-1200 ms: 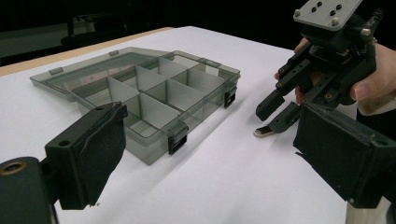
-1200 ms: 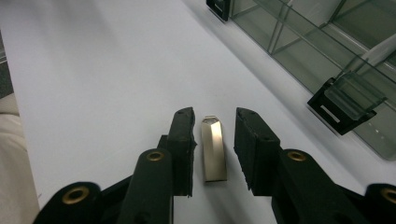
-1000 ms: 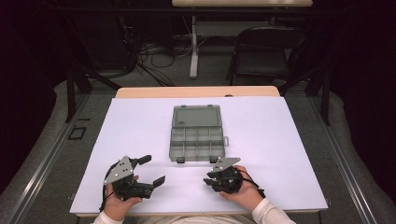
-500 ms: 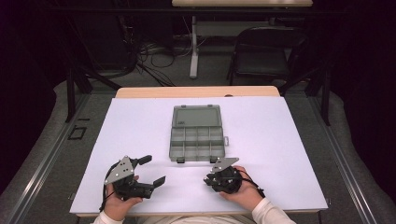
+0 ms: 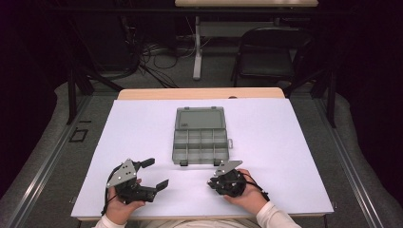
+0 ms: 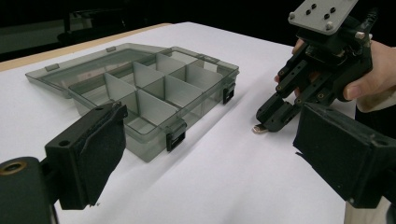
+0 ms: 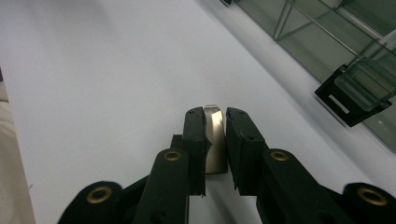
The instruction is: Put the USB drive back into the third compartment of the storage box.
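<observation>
Right now we've got the right gripper pinched on a small shiny metal piece low by the table, left gripper wide open w/ nothing, & the piece could slip out before the open organizer box.

**Organizer box open, metal piece clamped**

Smoky-grey translucent plastic compartment box sits mid-table on the white table cover, lid flipped open flat on the far side. Base is split by dividers into a grid of small compartments; black latches on the near edge, unfastened. Compartments look empty from the left gripper view.

Small flat pale-metal piece, shiny, sits between the right gripper jaws, closed against both its faces. Its tip touches the cover, just beside the box's near right corner.
</observation>
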Available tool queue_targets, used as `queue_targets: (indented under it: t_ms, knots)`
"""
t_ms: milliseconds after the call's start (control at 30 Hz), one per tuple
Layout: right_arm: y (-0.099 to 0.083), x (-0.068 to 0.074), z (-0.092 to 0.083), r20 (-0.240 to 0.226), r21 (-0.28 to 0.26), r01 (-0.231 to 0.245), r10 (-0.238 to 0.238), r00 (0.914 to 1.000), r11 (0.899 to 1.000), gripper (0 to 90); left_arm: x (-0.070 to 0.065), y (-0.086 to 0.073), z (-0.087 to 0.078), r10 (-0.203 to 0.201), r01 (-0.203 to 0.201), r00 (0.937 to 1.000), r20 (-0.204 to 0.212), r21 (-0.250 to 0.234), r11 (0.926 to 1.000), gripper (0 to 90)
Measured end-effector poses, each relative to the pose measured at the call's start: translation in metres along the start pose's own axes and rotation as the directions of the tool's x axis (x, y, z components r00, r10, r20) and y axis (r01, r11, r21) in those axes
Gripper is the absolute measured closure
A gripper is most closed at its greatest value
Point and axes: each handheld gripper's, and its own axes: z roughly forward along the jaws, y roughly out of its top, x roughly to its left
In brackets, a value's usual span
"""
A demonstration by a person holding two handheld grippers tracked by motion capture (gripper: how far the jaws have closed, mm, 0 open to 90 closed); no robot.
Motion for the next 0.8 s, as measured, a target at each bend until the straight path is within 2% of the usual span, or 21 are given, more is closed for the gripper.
queue_targets:
  t_ms: [500, 800]
  knots:
    - [0.0001, 0.0008, 0.0000, 0.005, 0.002, 0.033, -0.033, 0.9995, 0.999, 79.2, 0.0003, -0.0001, 0.0001, -0.001, 0.001, 1.0000, 0.005, -0.003, 1.0000, 8.8]
    - [0.0001, 0.0007, -0.0001, 0.004, 0.002, 0.032, -0.032, 0.9995, 0.999, 79.2, 0.0006, -0.0003, 0.0002, 0.000, 0.000, 1.0000, 0.003, -0.004, 1.0000, 8.8]
